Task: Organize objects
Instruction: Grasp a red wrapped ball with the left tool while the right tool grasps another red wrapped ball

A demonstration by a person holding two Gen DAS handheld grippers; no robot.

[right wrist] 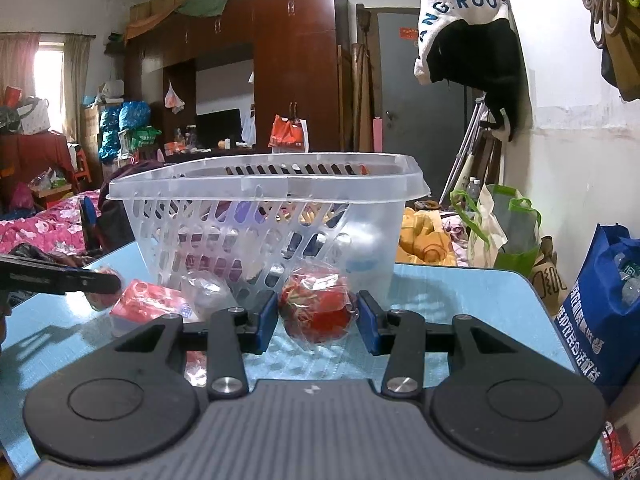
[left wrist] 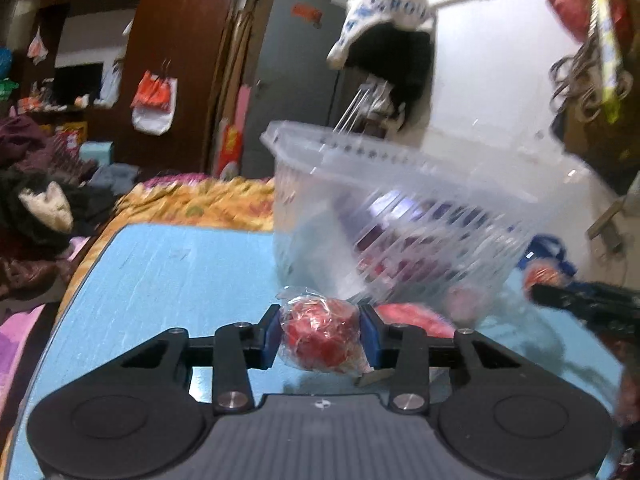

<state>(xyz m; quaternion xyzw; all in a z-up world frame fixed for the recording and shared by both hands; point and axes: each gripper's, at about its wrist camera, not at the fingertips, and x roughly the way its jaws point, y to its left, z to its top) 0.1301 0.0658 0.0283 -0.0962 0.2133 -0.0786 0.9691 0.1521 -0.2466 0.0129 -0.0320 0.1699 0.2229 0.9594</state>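
A: What was the basket [right wrist: 264, 216] made of?
B: Clear, glossy slotted plastic; the red balls [right wrist: 316, 308] wore crinkled shiny film.
A: And the surface [right wrist: 460, 292]?
B: Pale blue, faintly textured, reflective.

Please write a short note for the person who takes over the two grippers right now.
Left gripper: shut on a red wrapped ball.
Right gripper: shut on another red wrapped ball, low over the blue table.
The clear basket stands just ahead. A red packet and a clear wrapped item lie beside it.
Done: both balls gripped.
Left: put the balls, then the loose items, into the basket.
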